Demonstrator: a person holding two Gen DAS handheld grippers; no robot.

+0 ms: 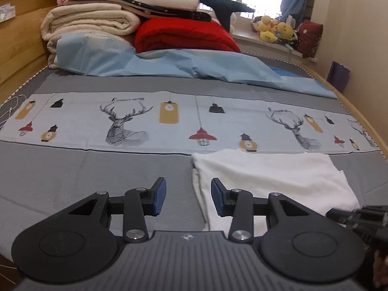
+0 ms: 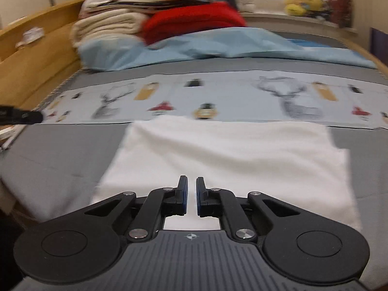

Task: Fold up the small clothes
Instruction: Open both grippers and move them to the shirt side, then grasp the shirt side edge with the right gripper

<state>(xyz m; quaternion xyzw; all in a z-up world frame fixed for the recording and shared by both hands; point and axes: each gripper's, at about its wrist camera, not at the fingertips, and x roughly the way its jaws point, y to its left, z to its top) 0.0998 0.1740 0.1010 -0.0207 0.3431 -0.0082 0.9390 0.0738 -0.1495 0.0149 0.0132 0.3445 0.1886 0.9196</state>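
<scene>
**Both grippers above the white garment, neither holding it**

Landmark: the white garment (image 1: 274,181), lying flat and folded into a rough rectangle on the grey bed cover (image 1: 84,181). Its far edge touches the near edge of the deer-and-lantern printed cloth (image 1: 169,121) stretched across the bed.

Left of the garment: bare grey cover, and further off the wooden bed frame (image 1: 21,55).

Left gripper (image 1: 188,197): pitched downward toward the bed, hanging over the garment's left edge. Jaws stand apart, blue pads facing each other, nothing between them. The left finger sits over grey cover, the right finger over the white fabric's left border. No contact with the cloth can be made out.

Right gripper (image 2: 191,198): also pitched downward, centred over the garment's near half. Jaws drawn almost together, only a thin slit between the pads, no fabric pinched in it. The view is smeared with motion blur. In the left wrist view a dark blurred part of this gripper shows at the garment's near right corner.

Beyond the garment, past the printed cloth: a crumpled light-blue sheet (image 1: 194,65), then stacked cream blankets (image 1: 89,21) and a red quilt (image 1: 184,36). Far right of those, yellow plush toys (image 1: 274,29) on the windowsill.
</scene>
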